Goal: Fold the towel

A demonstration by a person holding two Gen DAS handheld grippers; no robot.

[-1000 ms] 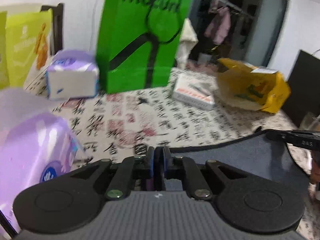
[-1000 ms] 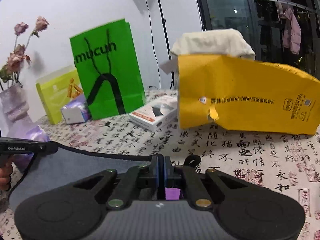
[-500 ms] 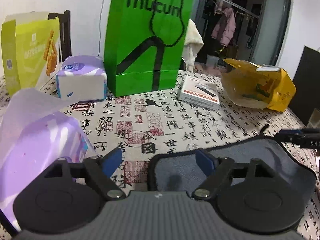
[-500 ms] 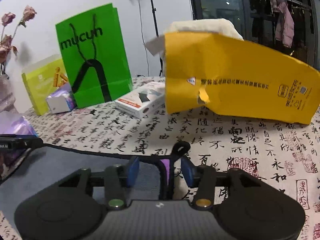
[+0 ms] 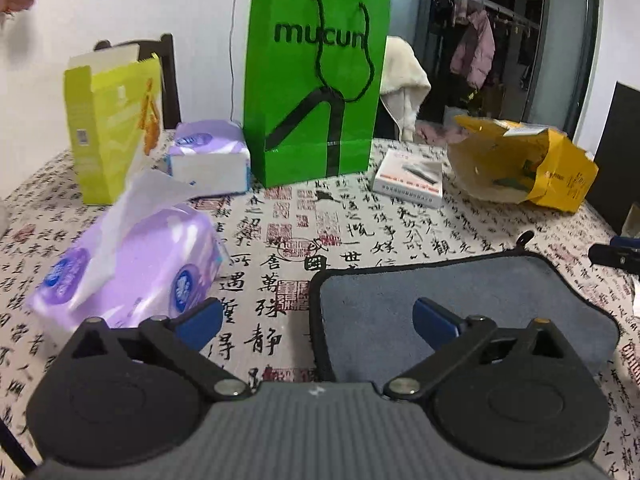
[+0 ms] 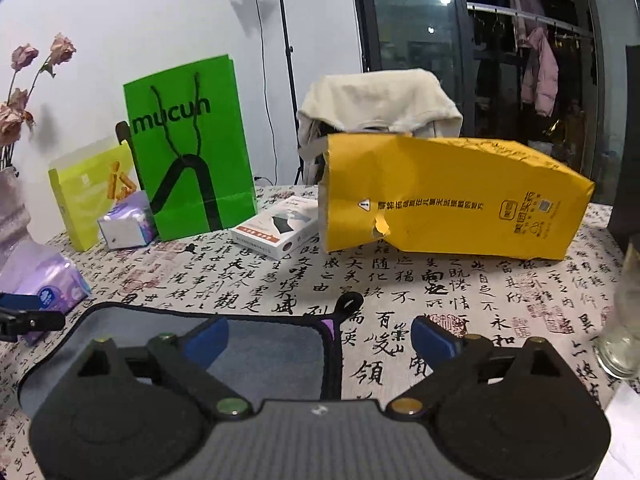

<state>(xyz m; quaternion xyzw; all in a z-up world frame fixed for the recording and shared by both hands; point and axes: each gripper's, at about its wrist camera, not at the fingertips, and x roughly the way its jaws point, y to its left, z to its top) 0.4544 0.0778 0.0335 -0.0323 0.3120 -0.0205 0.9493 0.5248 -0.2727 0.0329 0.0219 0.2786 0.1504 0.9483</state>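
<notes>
A grey towel [image 5: 460, 292] with black edging lies flat on the calligraphy-print tablecloth. My left gripper [image 5: 318, 322] is open and empty, just above the towel's left corner. The same towel shows in the right wrist view [image 6: 260, 344], with a black hanging loop [image 6: 349, 303] at its far right corner. My right gripper [image 6: 320, 338] is open and empty, over that right corner. The other gripper's tip shows at the edge of each view, at the right [image 5: 616, 258] and at the left [image 6: 28, 320].
A purple tissue pack [image 5: 132, 264] lies left of the towel. Behind stand a green mucun bag [image 5: 316, 80], a lime box [image 5: 112, 120], a second tissue pack [image 5: 208, 156], a white box [image 5: 408, 182] and a yellow bag [image 6: 448, 196]. A glass [image 6: 624, 320] stands at the right.
Both grippers were shut on the towel's far corners a second ago. They have opened wide and let go, and the towel now lies flat on the table.
</notes>
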